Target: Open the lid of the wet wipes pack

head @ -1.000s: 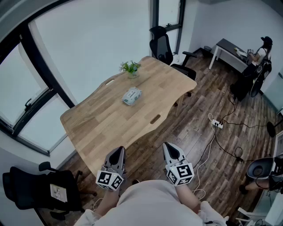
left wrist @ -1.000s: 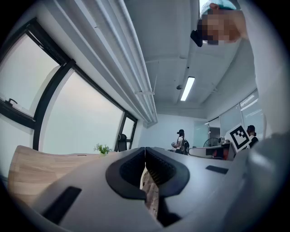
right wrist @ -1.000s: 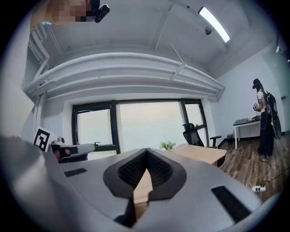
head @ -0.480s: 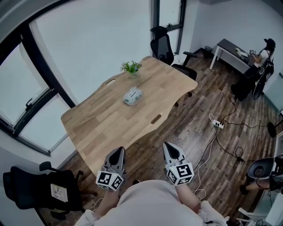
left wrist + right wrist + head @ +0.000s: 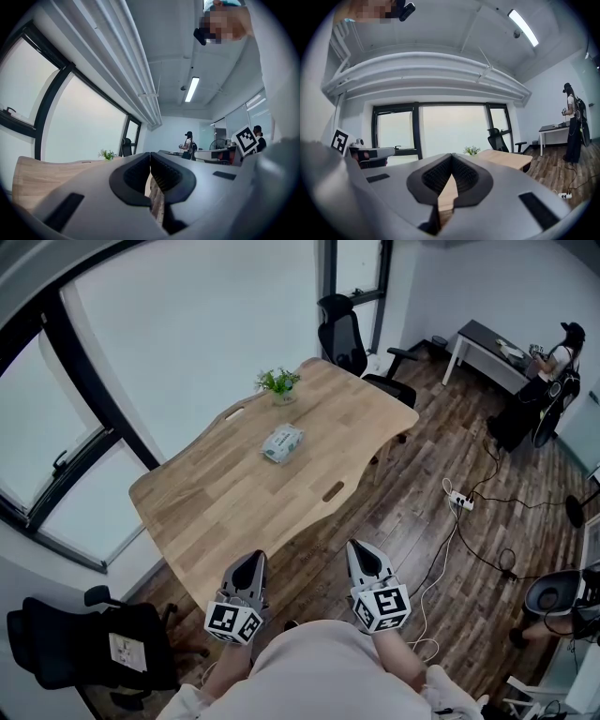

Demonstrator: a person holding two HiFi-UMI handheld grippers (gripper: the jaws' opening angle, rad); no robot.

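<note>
The wet wipes pack [image 5: 281,442] lies flat near the middle of the wooden surface [image 5: 216,512], with bare wood on all sides and a potted plant [image 5: 278,383] by the far edge. The left tongs [image 5: 247,568] and right tongs [image 5: 365,561] point level, side by side, just off the near edge. Both are closed and empty, well apart from the pack

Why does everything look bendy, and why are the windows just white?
Head view: the wide lens bows the window frame and the table edge. Left gripper view: ceiling pipes curve, daylight washes the window white, corners go black. Right gripper view: same curving; the near right gripper looks soft.
</note>
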